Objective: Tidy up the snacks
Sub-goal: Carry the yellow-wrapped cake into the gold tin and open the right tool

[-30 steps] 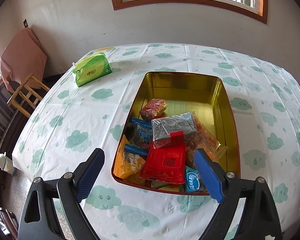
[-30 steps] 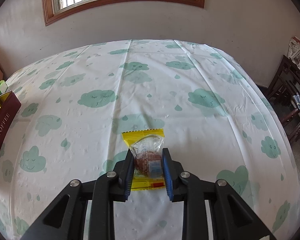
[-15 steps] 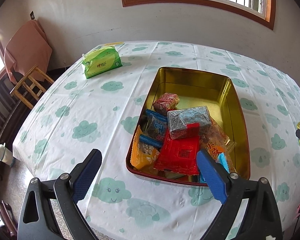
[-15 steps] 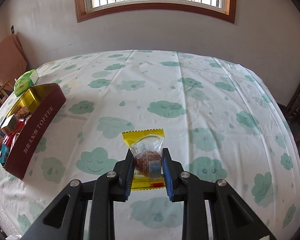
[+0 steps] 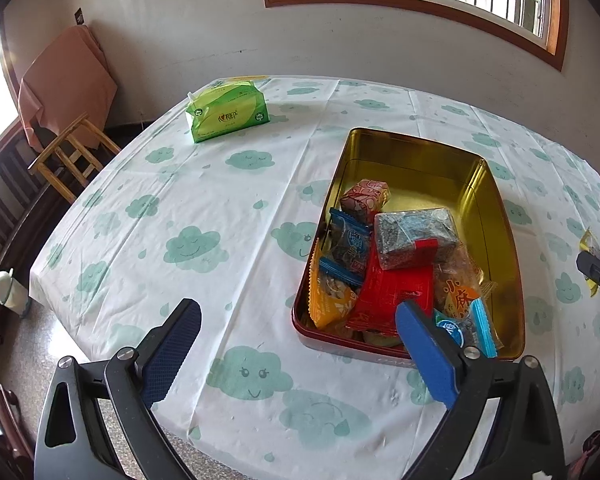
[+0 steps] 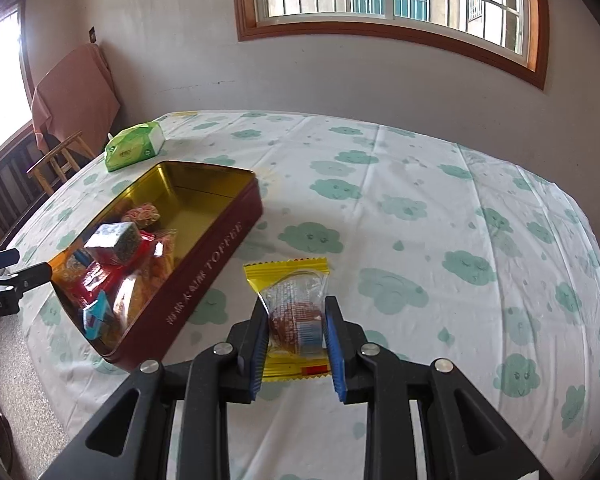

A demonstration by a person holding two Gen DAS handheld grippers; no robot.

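1. Item: yellow-edged snack packet (image 6: 294, 312), clear film window over a reddish-brown piece. Location: lower centre of the right wrist view, carried above the cloud-print tablecloth (image 6: 420, 208), just right of the tin.
2. Right gripper (image 6: 296, 340): jaws clamped on the packet's filled middle, both blue pads pressing its sides; the crimped top seam stands free above them, the bottom seam hangs below.
3. Handling, judged: light, soft and crinkly. The film looks slippery, and the contents may crush under a hard squeeze. The filled middle is the sound place to hold; the flat seams would likely fold or slip.
4. Destination: red toffee tin (image 6: 204, 276), gold inside, left of centre in the right wrist view. Wrapped snacks are heaped at its near end; its far end is bare.
5. Left gripper (image 5: 296, 354): jaws opening, already wide, nothing between them. It hangs at the bottom of the left wrist view over the tin's near end, its right pad overlapping the heap in the frame.
6. Left wrist view only: the tin's contents from above, a grey block (image 5: 416, 238), a red pack (image 5: 392, 296) and an orange pack (image 5: 332, 300) among them. The packet is only a yellow sliver at the right edge.
7. Right wrist view only: the grip itself, the tin's lettered side, the free tablecloth to the right.
8. Both views: green tissue pack (image 5: 228, 112) beyond the tin.
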